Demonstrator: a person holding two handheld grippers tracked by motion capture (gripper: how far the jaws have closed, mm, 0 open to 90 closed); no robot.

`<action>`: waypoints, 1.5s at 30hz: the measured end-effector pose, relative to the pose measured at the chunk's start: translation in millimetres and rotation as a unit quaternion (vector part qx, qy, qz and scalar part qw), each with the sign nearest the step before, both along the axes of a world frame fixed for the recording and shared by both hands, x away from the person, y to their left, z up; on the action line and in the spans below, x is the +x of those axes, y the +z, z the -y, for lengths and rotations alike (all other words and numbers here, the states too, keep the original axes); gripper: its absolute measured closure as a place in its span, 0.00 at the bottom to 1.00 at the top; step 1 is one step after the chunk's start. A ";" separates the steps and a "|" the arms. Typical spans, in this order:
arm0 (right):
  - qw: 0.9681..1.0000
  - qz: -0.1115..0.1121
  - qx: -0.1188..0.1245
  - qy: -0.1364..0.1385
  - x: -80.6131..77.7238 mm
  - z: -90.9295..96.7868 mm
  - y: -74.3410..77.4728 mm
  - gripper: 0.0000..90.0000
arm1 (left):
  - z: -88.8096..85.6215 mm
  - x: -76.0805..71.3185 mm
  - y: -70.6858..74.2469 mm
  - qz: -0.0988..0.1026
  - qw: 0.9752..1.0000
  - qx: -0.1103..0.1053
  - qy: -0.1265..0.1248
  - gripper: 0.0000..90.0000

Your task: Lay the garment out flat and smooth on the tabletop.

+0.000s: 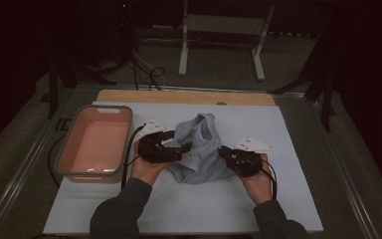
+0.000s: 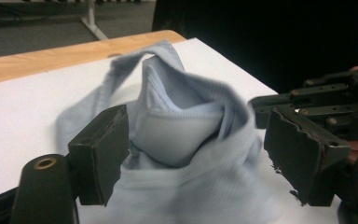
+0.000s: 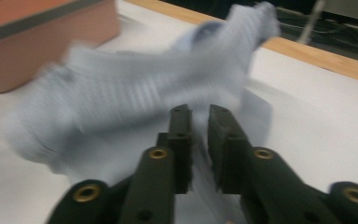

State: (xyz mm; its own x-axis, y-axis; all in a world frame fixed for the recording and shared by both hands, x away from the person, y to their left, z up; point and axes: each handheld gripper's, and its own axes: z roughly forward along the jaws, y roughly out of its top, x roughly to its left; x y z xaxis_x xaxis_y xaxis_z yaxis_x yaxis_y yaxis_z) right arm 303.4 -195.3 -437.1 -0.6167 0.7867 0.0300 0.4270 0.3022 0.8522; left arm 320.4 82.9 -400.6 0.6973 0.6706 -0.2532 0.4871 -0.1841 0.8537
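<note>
A pale blue ribbed garment (image 1: 199, 149) lies bunched in the middle of the white mat (image 1: 189, 209), with one part peaked upward. My left gripper (image 1: 185, 148) reaches in at its left side. In the left gripper view that gripper (image 2: 200, 154) is open wide, and the garment (image 2: 182, 135) sits between the jaws without touching either pad. My right gripper (image 1: 224, 152) meets the cloth's right edge. In the right gripper view its jaws (image 3: 199, 140) stand a narrow gap apart. The blurred garment (image 3: 135, 88) runs into that gap, and the pads do not appear to press on it.
A pink bin (image 1: 62, 149) with a grey rim stands on the mat's left part, close to my left hand, and its wall (image 3: 42, 42) also appears in the right gripper view. A wooden strip (image 1: 179, 96) borders the table's far edge. A white metal stand (image 1: 224, 25) is on the floor behind.
</note>
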 end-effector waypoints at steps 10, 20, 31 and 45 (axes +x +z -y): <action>1.000 0.006 -0.004 0.011 0.5 -6.8 3.6 0.60 | 22.7 0.6 -10.7 -0.006 0.999 0.017 -0.031 0.35; 1.000 0.005 0.005 0.023 -2.4 -0.8 3.4 0.39 | 38.4 6.8 -21.8 -0.013 0.999 0.034 -0.039 0.37; 1.000 -0.007 -0.002 0.016 -2.1 14.5 -4.0 0.37 | 42.8 6.3 -25.6 -0.004 0.996 0.059 -0.060 0.92; 0.998 -0.029 -0.025 0.040 -2.9 13.5 -15.6 0.49 | -8.3 10.6 -10.8 0.006 0.999 0.033 0.006 0.95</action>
